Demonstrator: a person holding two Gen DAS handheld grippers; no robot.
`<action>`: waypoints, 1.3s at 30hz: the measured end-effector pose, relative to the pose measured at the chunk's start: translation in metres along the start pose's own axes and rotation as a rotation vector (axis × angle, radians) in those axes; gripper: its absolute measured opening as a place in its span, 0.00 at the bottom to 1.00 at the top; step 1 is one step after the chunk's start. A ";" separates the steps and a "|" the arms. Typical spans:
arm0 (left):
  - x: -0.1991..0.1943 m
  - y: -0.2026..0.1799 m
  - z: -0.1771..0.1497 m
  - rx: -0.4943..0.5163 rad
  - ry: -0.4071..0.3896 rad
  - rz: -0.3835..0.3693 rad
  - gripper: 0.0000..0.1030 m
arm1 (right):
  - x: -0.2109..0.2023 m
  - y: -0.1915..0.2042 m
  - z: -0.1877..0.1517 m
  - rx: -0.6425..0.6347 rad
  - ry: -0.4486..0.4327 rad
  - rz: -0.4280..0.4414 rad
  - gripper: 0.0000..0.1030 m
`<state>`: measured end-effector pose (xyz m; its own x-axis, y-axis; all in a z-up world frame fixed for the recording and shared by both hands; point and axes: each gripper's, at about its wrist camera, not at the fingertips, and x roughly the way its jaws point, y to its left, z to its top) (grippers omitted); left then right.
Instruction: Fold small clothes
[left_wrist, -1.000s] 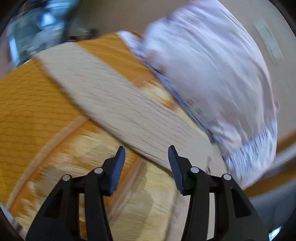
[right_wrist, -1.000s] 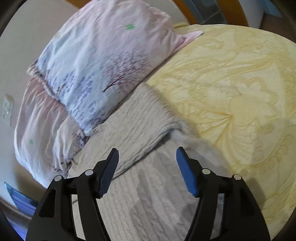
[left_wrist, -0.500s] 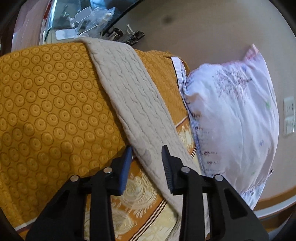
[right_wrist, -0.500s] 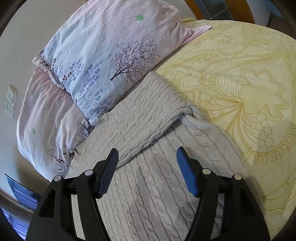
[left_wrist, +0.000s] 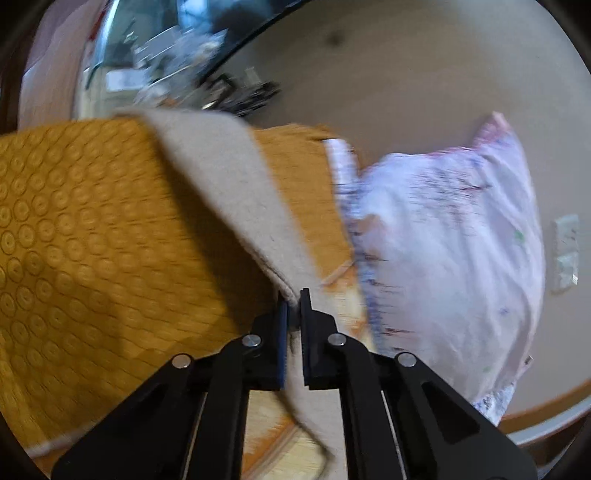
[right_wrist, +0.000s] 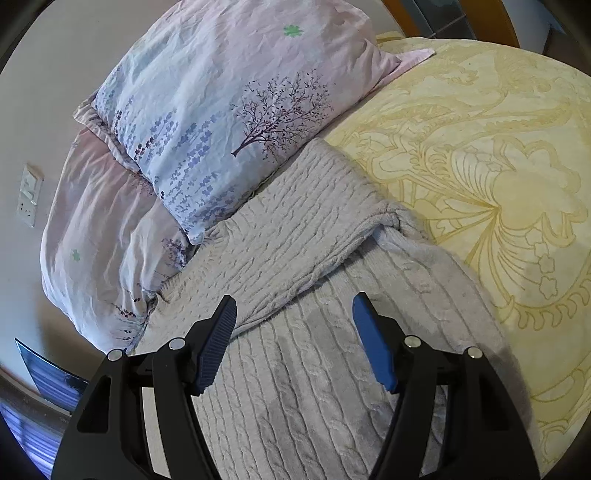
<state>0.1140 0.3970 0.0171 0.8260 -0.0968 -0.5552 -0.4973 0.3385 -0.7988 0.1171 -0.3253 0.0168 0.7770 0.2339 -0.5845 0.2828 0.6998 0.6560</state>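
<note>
A beige cable-knit sweater (right_wrist: 295, 350) lies on the bed, one sleeve (right_wrist: 303, 236) folded across its body. My right gripper (right_wrist: 293, 314) is open and empty, hovering just above the sweater's body below the folded sleeve. In the left wrist view my left gripper (left_wrist: 291, 301) is shut on the edge of the other sleeve (left_wrist: 229, 192), which stretches away over the orange patterned bedspread (left_wrist: 81, 240). The view is blurred.
Two floral pillows (right_wrist: 221, 103) lie at the head of the bed, one also in the left wrist view (left_wrist: 443, 251). The yellow patterned bedspread (right_wrist: 498, 166) spreads to the right. A wall with a switch plate (right_wrist: 29, 199) is behind; a cluttered glass surface (left_wrist: 155, 62) stands beyond.
My left gripper has closed on the sleeve's edge, from open a second ago. My right gripper stays open and has barely shifted over the sweater.
</note>
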 end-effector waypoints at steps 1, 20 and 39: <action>-0.003 -0.013 -0.005 0.020 -0.003 -0.032 0.05 | 0.000 0.001 0.000 -0.005 -0.001 0.005 0.65; 0.090 -0.194 -0.268 0.668 0.401 -0.210 0.05 | -0.002 0.019 0.000 -0.119 0.066 0.066 0.65; 0.050 -0.150 -0.224 0.830 0.319 -0.110 0.25 | 0.024 0.181 -0.048 -0.793 0.204 0.241 0.65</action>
<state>0.1704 0.1316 0.0567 0.6829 -0.3826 -0.6223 0.0347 0.8679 -0.4956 0.1598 -0.1603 0.0988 0.6272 0.5009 -0.5965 -0.4141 0.8630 0.2893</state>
